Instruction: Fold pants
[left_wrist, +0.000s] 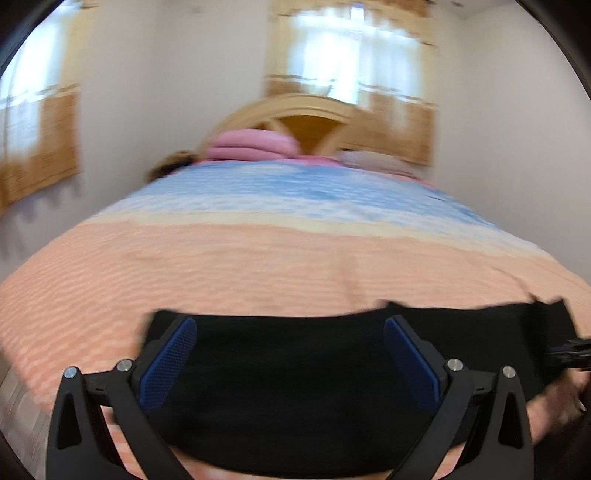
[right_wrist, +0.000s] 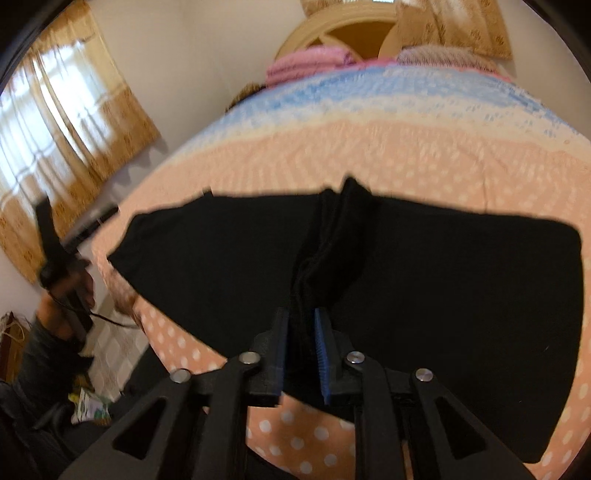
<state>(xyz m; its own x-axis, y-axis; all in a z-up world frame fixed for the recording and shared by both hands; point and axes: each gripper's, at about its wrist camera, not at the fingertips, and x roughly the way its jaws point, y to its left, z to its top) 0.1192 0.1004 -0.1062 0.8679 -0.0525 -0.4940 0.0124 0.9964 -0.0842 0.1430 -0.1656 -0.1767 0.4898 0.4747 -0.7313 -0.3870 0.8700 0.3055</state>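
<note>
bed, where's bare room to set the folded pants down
Free: the wide peach and blue bedspread between the black pants and the pink folded blankets at the headboard. Crowded: the near edge, under the pants.

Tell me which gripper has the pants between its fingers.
The right gripper: a bunched ridge of the black pants runs between its narrow-set fingers. The left gripper is spread wide above the cloth, nothing between its pads.

The black pants (right_wrist: 424, 266) lie spread flat, wide to both sides of the right fingers (right_wrist: 323, 347); a bunched ridge of cloth runs forward from between them.
</note>
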